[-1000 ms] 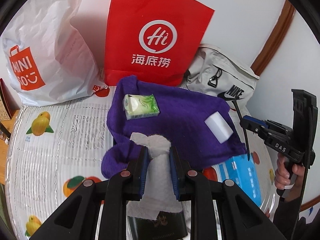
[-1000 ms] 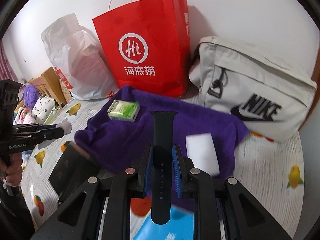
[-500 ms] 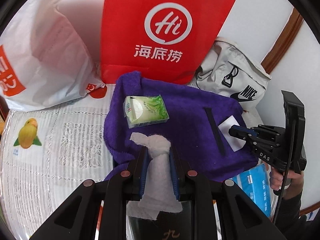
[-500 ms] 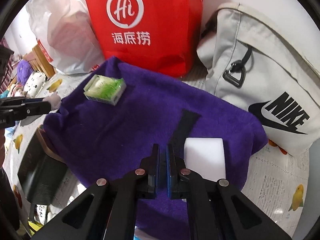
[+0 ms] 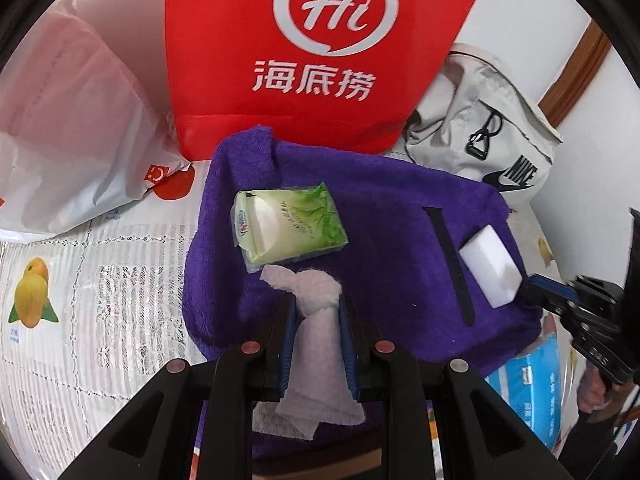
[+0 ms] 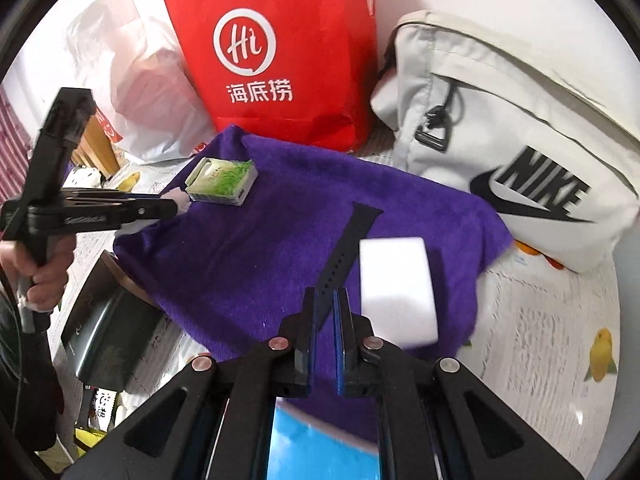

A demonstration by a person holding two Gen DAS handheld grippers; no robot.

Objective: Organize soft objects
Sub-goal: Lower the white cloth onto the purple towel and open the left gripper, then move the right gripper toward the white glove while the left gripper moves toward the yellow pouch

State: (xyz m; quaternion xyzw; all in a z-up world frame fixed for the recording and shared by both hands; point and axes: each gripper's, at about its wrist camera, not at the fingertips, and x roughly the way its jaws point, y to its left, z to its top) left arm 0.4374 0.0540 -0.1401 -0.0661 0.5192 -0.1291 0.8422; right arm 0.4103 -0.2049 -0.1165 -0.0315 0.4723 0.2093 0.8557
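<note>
A purple towel (image 5: 380,200) (image 6: 260,248) lies spread on the table. On it rest a green tissue pack (image 5: 288,228) (image 6: 222,180), a black watch strap (image 5: 448,256) (image 6: 348,248) and a white sponge block (image 5: 490,266) (image 6: 396,288). My left gripper (image 5: 318,304) (image 6: 172,202) is shut on a white cloth (image 5: 320,320), low over the towel just short of the tissue pack. My right gripper (image 6: 325,294) (image 5: 534,280) is shut and holds nothing. It hangs over the strap's near end, beside the sponge.
A red paper bag (image 5: 320,60), a white plastic bag (image 5: 72,120) and a grey Nike bag (image 6: 520,128) stand behind the towel. A blue tissue pack (image 5: 532,384) and a black box (image 6: 108,332) lie at the towel's near edge. A fruit-print cover (image 5: 100,300) lies on the table.
The right gripper let go of the black strap, which now lies on the towel beside the sponge, and then shut. The left gripper carried the white cloth forward and down toward the tissue pack.
</note>
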